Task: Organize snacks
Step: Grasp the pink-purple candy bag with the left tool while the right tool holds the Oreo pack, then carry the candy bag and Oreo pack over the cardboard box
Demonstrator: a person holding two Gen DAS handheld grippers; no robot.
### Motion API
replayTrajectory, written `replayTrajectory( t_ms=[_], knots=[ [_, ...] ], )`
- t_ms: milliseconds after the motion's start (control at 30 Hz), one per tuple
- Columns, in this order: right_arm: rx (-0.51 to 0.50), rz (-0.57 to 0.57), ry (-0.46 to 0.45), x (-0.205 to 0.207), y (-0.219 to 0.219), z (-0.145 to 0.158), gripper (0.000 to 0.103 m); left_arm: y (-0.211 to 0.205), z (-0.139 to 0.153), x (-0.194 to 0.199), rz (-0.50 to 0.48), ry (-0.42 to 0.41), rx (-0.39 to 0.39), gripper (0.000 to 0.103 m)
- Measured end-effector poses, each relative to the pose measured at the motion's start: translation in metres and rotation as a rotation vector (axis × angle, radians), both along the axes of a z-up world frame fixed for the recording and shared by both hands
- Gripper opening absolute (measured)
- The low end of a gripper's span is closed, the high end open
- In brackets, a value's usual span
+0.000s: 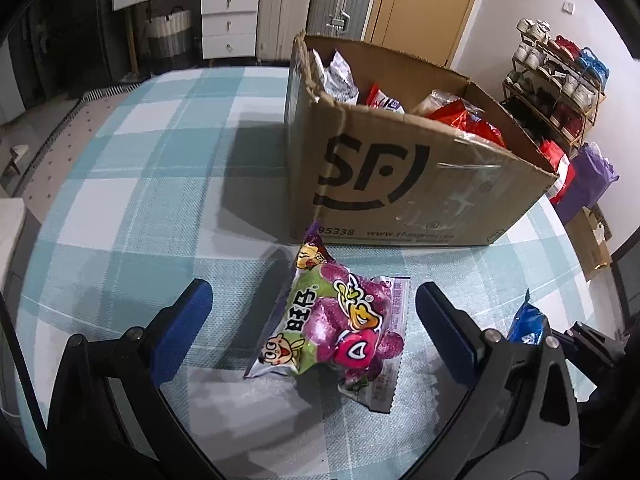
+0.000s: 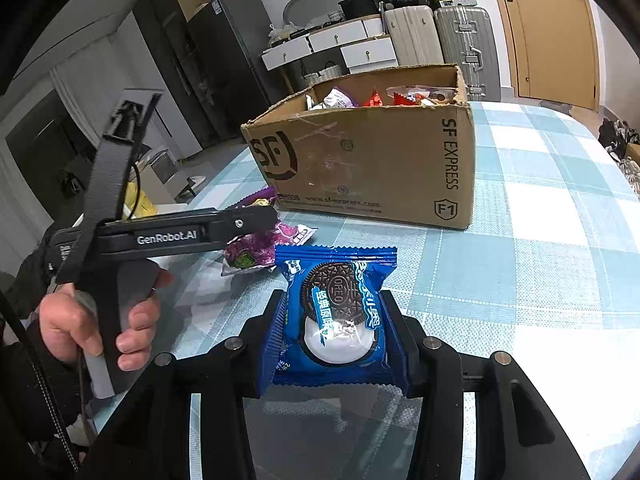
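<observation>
A purple and green candy bag (image 1: 336, 320) lies on the checked tablecloth, between the wide-apart blue pads of my left gripper (image 1: 312, 320), which is open and does not touch it. My right gripper (image 2: 336, 336) is shut on a blue Oreo packet (image 2: 336, 312), held just above the table; the same packet's blue edge (image 1: 528, 320) peeks in at the right of the left wrist view. The cardboard SF box (image 1: 400, 176) stands just behind the candy bag, open-topped, with several snack packets inside. In the right wrist view the left gripper's body (image 2: 168, 236) reaches over the candy bag (image 2: 260, 248).
A hand (image 2: 80, 328) grips the left tool's handle. The checked tablecloth (image 2: 540, 240) runs to the right of the box. Behind the table stand white drawers (image 1: 228, 20), suitcases (image 1: 340, 0) and a door (image 1: 432, 0); a shoe rack (image 1: 560, 80) is at the right.
</observation>
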State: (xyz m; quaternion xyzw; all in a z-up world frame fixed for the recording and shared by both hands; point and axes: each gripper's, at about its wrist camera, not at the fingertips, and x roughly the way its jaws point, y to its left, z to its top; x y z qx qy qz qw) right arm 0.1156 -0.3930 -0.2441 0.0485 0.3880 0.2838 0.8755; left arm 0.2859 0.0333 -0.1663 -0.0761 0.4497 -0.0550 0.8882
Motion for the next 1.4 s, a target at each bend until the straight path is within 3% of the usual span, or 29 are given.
replayTrajectory(
  t_ms=[100,167,267,600,1400],
  knots=[
    [0.004,-0.004,0.001,0.000,-0.002,0.000,0.046,0.002,-0.005,0.003,-0.010,0.022,-0.038,0.081],
    [0.007,-0.008,0.000,0.000,-0.003,0.000,0.046,0.004,-0.010,0.004,-0.039,0.039,-0.080,0.049],
    [0.009,-0.009,-0.001,-0.002,-0.004,0.002,0.046,0.005,-0.014,0.001,-0.060,0.042,-0.095,0.044],
    [0.007,-0.018,-0.027,-0.019,-0.007,0.013,0.046,0.008,-0.005,-0.019,-0.068,0.026,-0.129,0.043],
    [0.025,0.010,-0.139,-0.057,-0.002,0.070,0.046,0.000,0.086,-0.108,-0.095,-0.133,-0.091,0.044]
  ],
)
